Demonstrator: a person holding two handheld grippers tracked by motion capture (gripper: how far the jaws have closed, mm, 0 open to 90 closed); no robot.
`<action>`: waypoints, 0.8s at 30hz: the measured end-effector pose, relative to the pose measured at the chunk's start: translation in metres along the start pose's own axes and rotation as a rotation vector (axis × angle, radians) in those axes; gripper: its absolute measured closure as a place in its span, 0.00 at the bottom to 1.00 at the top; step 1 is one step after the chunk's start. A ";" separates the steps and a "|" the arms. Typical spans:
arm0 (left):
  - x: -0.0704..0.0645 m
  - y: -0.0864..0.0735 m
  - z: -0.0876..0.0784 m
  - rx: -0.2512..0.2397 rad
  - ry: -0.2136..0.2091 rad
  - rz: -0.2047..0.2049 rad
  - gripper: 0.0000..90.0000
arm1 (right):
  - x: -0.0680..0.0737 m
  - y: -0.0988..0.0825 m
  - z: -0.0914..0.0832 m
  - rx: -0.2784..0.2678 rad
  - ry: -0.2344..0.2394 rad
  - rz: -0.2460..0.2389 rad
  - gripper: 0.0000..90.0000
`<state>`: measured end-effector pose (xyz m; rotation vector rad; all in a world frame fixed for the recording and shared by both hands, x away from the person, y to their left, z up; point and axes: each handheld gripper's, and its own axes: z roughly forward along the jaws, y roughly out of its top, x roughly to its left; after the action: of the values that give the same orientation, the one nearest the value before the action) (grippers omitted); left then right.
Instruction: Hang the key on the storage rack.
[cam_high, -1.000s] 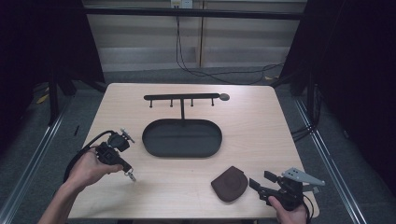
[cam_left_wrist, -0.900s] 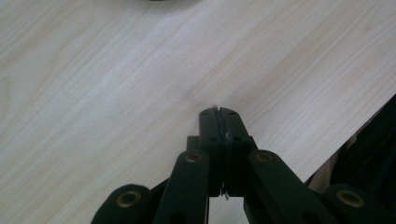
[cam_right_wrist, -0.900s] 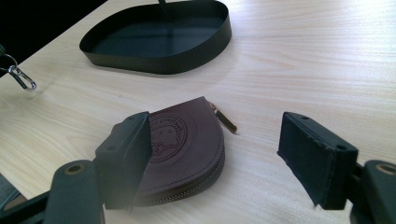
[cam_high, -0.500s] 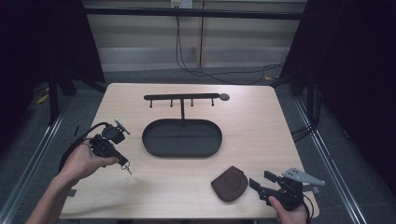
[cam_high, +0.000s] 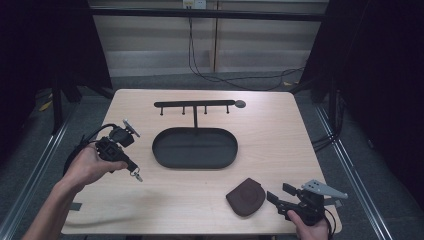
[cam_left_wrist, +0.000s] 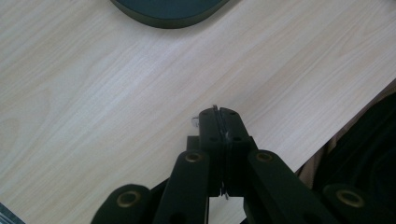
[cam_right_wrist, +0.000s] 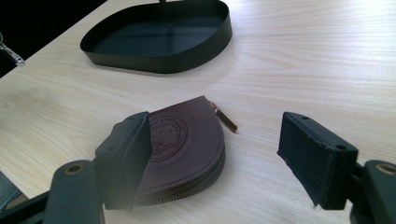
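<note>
Since the earlier frames, left gripper (cam_high: 131, 167) has lifted off the tabletop and drifted toward the table's left edge; right gripper (cam_high: 278, 196) and coin pouch (cam_high: 245, 196) unchanged.

High view. Table (cam_high: 280, 145), light wood. Item: oval black tray (cam_high: 194, 147), centre, with nothing in it. Item: key rack (cam_high: 195, 104), a bar with small hooks on a post rising from the tray's far rim, every hook bare. Item: left gripper, held in the person's left hand (cam_high: 90, 166), jaws pinched shut on a small key (cam_high: 136, 174) that dangles from the tips above the wood, left of the tray and apart from it. Item: brown coin pouch, flat on the table near the front edge, just beside the right gripper.

Left gripper view. Jaws pressed together; a sliver of metal (cam_left_wrist: 194, 122) shows at the tips, the key's blade largely hidden. Tray rim (cam_left_wrist: 168, 18) at top.

Right gripper view. Jaws stand wide apart, gripping nothing; the pouch (cam_right_wrist: 187, 144), zipped, lies between them and nearer one jaw; whether that jaw touches it cannot be told. Tray (cam_right_wrist: 159, 46) beyond, bare inside.

Progress, as judged: key picked up and in transit; hanging or depositing it remains, and the pouch is not yet taken.
</note>
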<state>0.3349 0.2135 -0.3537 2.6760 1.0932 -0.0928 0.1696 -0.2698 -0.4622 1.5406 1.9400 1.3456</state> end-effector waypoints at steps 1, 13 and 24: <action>-0.001 0.001 0.000 0.001 0.004 0.004 1.00 | 0.000 0.000 0.000 -0.002 0.001 -0.001 0.28; -0.003 0.018 -0.016 -0.002 0.002 0.022 1.00 | 0.000 0.000 0.000 0.000 0.002 0.005 0.28; 0.003 0.036 -0.015 0.019 -0.010 0.011 1.00 | 0.000 0.000 0.001 0.003 0.004 0.000 0.28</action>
<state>0.3616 0.1943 -0.3325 2.6952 1.0801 -0.1150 0.1702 -0.2694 -0.4623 1.5407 1.9455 1.3469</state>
